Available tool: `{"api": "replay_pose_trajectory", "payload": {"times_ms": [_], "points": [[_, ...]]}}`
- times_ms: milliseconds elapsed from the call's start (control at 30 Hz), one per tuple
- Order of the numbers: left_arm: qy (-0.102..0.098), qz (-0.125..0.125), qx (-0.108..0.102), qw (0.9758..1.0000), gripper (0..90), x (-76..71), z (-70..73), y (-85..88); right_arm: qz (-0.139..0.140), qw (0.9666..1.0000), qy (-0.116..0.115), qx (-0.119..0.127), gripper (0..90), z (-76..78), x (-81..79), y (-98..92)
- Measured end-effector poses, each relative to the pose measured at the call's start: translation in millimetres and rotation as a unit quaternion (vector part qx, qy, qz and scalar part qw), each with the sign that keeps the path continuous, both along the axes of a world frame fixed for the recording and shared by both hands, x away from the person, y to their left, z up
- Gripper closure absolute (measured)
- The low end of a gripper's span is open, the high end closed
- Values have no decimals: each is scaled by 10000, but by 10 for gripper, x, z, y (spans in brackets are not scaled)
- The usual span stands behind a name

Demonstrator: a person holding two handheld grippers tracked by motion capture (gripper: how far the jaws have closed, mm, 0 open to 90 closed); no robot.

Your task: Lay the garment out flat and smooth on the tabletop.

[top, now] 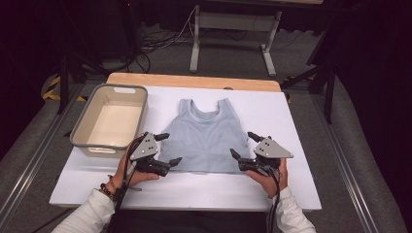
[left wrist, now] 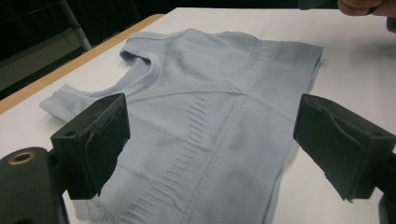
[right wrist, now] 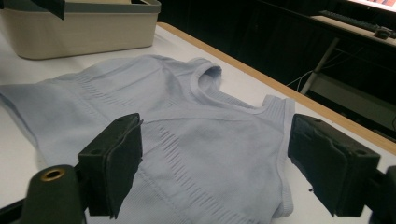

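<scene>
left hand-held gripper sits at the tank top's lower left edge, jaws spread wide, nothing between the pads; right hand-held gripper mirrors it at the lower right edge, also wide apart and holding nothing. both hover just off the cloth, pointing inward. pale blue ribbed tank top lies flat, front up, in the middle of the white counter, straps toward the far side, hem nearest the person. looks light, thin, stretchy and limp; it should sag and fold as soon as one side lifts, not slippery, nothing to break. best holds are probably the side seams near the hem or the strap tops, pinching both layers. beige bin stands on the counter's left, just beside the top.
</scene>
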State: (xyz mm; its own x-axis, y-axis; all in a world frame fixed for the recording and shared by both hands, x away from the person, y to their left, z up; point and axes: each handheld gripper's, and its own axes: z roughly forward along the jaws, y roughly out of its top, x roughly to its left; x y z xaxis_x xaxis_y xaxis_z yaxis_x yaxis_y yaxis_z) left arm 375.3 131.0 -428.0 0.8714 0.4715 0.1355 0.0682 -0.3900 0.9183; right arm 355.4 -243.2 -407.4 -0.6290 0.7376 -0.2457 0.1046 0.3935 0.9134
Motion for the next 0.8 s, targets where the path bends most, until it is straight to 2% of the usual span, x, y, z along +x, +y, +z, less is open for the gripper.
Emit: {"api": "replay_pose_trajectory", "payload": {"times_ms": [133,267,300,367,400,467,567,633,800], "points": [[44,49,40,10000,118,-53,-54,59,0,10000,64,-66,187,-49,-74,-28],[125,97,243,9996,121,-100,-176,93,9,9999,121,-91,189,-90,-107,-40],[194,98,253,9994,121,-114,-207,101,31,9998,150,-84,190,-107,-111,-41],[192,100,284,9994,121,-122,-220,111,27,9996,193,-180,199,-142,-116,-41],[280,110,310,9991,121,-137,-258,126,35,9995,219,-237,205,-166,-109,-44],[321,146,330,9988,121,-147,-282,145,-6,9992,259,-302,209,-190,-88,-50],[330,197,381,9985,127,-161,-302,174,-34,9991,339,-254,217,-212,-62,-75],[378,232,343,9984,127,-169,-302,202,-66,9990,348,-280,228,-233,-45,-90],[490,314,349,9977,126,-191,-332,278,-224,9977,600,-231,245,-326,49,-163]]}}
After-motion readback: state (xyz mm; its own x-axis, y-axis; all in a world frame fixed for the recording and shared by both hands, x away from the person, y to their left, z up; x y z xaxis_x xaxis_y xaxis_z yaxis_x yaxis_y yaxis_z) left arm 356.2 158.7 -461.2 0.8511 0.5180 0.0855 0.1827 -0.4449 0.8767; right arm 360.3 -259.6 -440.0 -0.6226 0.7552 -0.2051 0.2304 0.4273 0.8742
